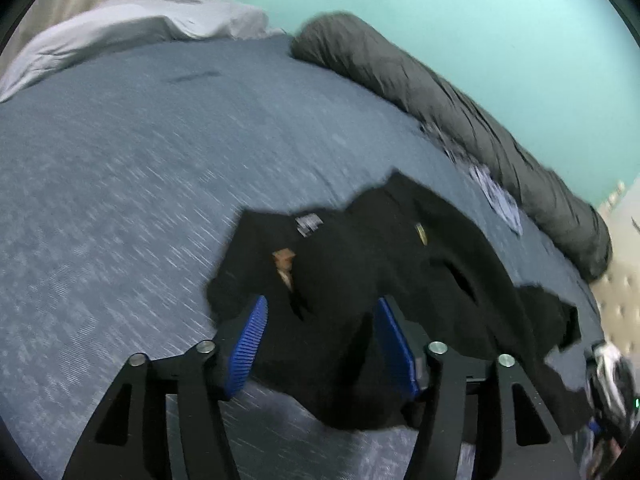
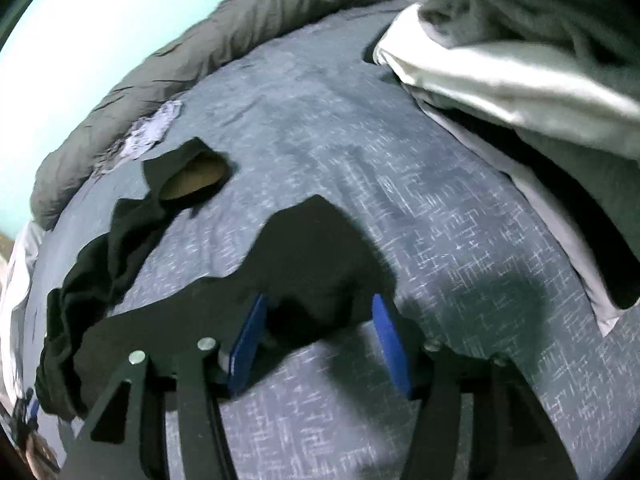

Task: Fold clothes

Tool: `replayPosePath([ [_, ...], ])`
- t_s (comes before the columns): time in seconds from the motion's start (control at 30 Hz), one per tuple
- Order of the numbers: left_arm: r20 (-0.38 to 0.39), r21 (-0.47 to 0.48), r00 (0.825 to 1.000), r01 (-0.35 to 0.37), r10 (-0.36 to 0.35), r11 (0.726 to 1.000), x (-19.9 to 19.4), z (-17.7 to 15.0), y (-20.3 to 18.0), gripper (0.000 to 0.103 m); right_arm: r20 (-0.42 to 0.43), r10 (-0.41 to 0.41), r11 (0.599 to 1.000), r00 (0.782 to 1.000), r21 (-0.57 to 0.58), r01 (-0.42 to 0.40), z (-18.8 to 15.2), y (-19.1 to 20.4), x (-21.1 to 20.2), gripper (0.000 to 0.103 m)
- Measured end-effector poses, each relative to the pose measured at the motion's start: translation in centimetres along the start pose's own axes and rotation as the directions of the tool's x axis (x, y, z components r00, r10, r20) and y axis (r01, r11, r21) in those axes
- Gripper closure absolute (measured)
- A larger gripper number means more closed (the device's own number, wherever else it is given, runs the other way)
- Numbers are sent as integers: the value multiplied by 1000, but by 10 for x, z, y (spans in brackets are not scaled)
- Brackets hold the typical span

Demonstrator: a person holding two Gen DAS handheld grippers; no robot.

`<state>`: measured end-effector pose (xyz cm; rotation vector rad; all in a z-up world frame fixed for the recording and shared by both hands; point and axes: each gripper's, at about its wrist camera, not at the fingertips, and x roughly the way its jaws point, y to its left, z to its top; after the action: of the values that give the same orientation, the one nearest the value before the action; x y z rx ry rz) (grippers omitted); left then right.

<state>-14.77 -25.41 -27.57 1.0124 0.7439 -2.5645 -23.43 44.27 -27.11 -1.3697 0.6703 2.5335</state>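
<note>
A black garment point(image 1: 360, 264) lies crumpled on the blue bedspread point(image 1: 140, 180), with a white label point(image 1: 308, 224) near its collar. My left gripper point(image 1: 322, 332) hangs over its near edge, blue pads wide apart, loose cloth lying between them without being pinched. In the right wrist view another part of the black garment point(image 2: 312, 248) spreads over the bedspread point(image 2: 440, 200), and a twisted part with a tan-lined opening point(image 2: 192, 180) trails to the far left. My right gripper point(image 2: 320, 332) stands open over that part's near edge, and its pads do not press the cloth.
A rolled dark grey duvet point(image 1: 440, 92) runs along the turquoise wall, also the duvet point(image 2: 180, 52) in the right view. A small patterned cloth point(image 1: 496, 192) lies beside it. Pale grey bedding point(image 1: 132, 24) sits far left. A heap of grey and white clothes point(image 2: 500, 64) fills the right view's upper right.
</note>
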Motion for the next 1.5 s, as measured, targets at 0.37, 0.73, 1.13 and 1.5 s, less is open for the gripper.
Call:
replayPosePath([
  [0.37, -3, -26, 1000, -3, 3, 1000, -3, -5, 18, 40, 31, 42, 995, 999, 93, -45, -26, -2, -1, 47],
  [0.73, -82, -118, 996, 13, -22, 993, 8, -14, 45, 40, 36, 79, 989, 996, 124, -83, -25, -18, 1, 38],
  [1.13, -117, -147, 985, 110, -128, 983, 30, -14, 39, 58, -14, 154, 970, 988, 194, -148, -15, -20, 32, 37],
  [1.5, -28, -150, 985, 161, -168, 975, -6, 6, 33, 98, 16, 153, 987, 988, 49, -154, 11, 10, -21, 95],
])
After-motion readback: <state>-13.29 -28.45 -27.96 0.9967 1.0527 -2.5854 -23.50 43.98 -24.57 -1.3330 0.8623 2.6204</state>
